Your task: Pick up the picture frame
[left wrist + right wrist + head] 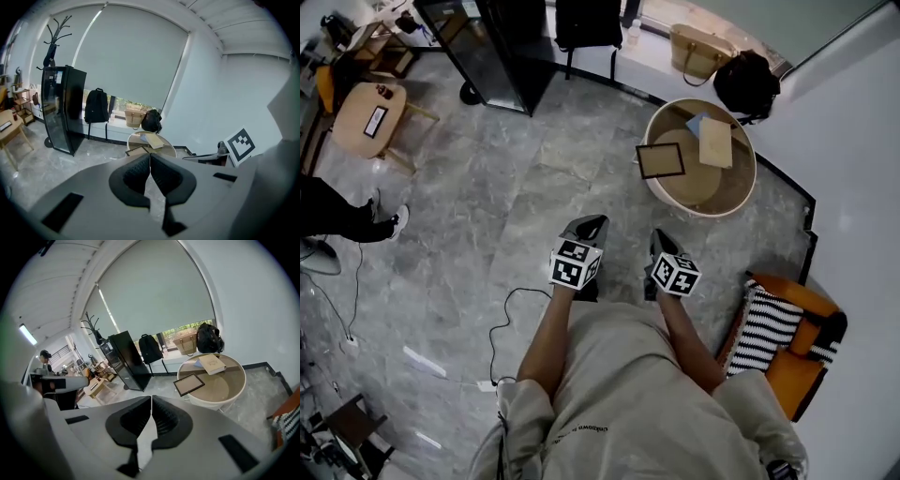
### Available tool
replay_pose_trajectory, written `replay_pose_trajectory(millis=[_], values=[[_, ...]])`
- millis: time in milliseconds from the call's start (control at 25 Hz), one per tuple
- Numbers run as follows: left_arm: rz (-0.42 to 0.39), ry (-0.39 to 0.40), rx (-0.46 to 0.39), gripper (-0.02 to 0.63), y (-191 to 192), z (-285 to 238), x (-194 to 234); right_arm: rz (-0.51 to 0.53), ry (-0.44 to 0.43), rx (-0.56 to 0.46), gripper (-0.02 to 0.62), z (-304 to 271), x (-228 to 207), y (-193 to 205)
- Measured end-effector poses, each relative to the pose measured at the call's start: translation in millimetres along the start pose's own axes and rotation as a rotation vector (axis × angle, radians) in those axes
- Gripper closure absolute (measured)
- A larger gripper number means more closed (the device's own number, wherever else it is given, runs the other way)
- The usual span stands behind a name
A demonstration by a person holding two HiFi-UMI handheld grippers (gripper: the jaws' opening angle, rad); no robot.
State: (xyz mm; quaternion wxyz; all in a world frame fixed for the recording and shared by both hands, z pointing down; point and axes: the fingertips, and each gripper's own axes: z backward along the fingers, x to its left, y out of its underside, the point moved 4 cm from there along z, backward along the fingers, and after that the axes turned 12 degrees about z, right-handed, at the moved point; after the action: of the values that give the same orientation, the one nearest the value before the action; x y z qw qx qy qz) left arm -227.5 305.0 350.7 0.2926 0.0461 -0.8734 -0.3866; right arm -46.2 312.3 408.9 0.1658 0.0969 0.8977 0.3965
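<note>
The picture frame (660, 160), dark-edged with a grey-brown panel, lies at the left edge of a round white table (744, 190), overhanging its rim. The right gripper view shows the picture frame (189, 384) lying flat on the round table (234, 388), and the left gripper view shows the picture frame (138, 151) small and far ahead. My left gripper (589, 228) and right gripper (665, 243) are held side by side over the floor, well short of the table. Both have their jaws shut with nothing between them.
A tan book (715, 142) lies on the table's far side. A woven bag (698, 52) and a black bag (747, 82) sit by the window ledge. An orange chair with a striped cushion (769, 330) stands at the right. A black cabinet (487, 47) and a wooden side table (367, 117) stand to the left.
</note>
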Motion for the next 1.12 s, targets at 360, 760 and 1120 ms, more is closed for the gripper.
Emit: replay_pose_trajectory(millis=[360,760,1120], values=[[0.016,0.061,0.019,0.584,-14,-10,46,-0.051,0.079,-0.114,0.558,-14,5,-22],[0.048,0.143,0.070,0.584,-9,-63,35,-0.076,0.062,-0.197,0.560,2,-35,-32],[0.086,0.110,0.103,0.584,-38,-130,31,-0.201,0.050,-0.223,0.561,-42,-109,-75]])
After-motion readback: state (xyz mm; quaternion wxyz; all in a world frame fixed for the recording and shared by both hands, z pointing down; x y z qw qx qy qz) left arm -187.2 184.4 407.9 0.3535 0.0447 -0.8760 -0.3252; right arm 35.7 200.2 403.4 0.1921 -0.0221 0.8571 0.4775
